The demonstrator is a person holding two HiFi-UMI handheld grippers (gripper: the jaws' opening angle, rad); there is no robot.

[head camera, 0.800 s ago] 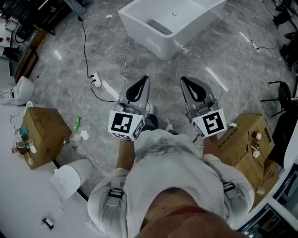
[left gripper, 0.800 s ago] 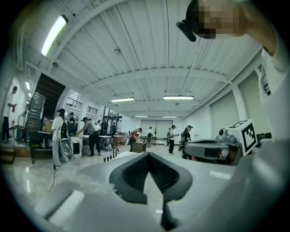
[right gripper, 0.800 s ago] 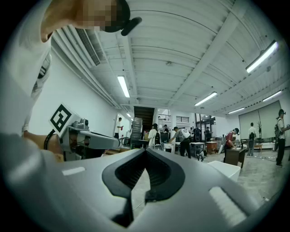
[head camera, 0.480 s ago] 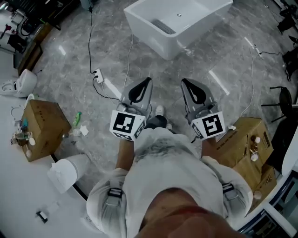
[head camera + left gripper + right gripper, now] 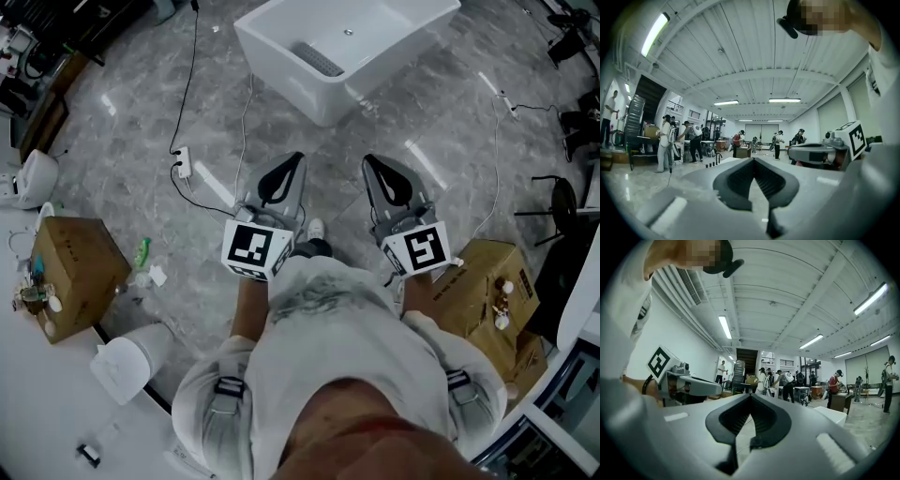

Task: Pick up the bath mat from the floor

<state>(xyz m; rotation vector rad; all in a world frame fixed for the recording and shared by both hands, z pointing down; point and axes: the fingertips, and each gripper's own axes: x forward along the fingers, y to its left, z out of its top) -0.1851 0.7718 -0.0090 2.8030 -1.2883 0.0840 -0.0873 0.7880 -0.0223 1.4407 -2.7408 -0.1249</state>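
Note:
I see no bath mat that I can name for sure on the grey marble floor (image 5: 141,122). A grey ribbed strip (image 5: 321,58) lies inside the white bathtub (image 5: 281,52) ahead of me. My left gripper (image 5: 292,159) and right gripper (image 5: 369,161) are held side by side at waist height, pointing toward the tub and well short of it. Both are shut with nothing between the jaws. The left gripper view shows the left gripper (image 5: 753,160) aimed level across the hall, and the right gripper (image 5: 750,395) points the same way.
Cardboard boxes stand at the left (image 5: 75,272) and right (image 5: 483,281). A power strip (image 5: 180,161) and cables trail over the floor toward the tub. A white bin-like object (image 5: 122,361) sits near my left foot, a black chair (image 5: 562,197) at right. People (image 5: 665,140) work far off.
The head view has shifted slightly, so the boxes and power strip slid a little left. Both grippers keep their place and stay shut.

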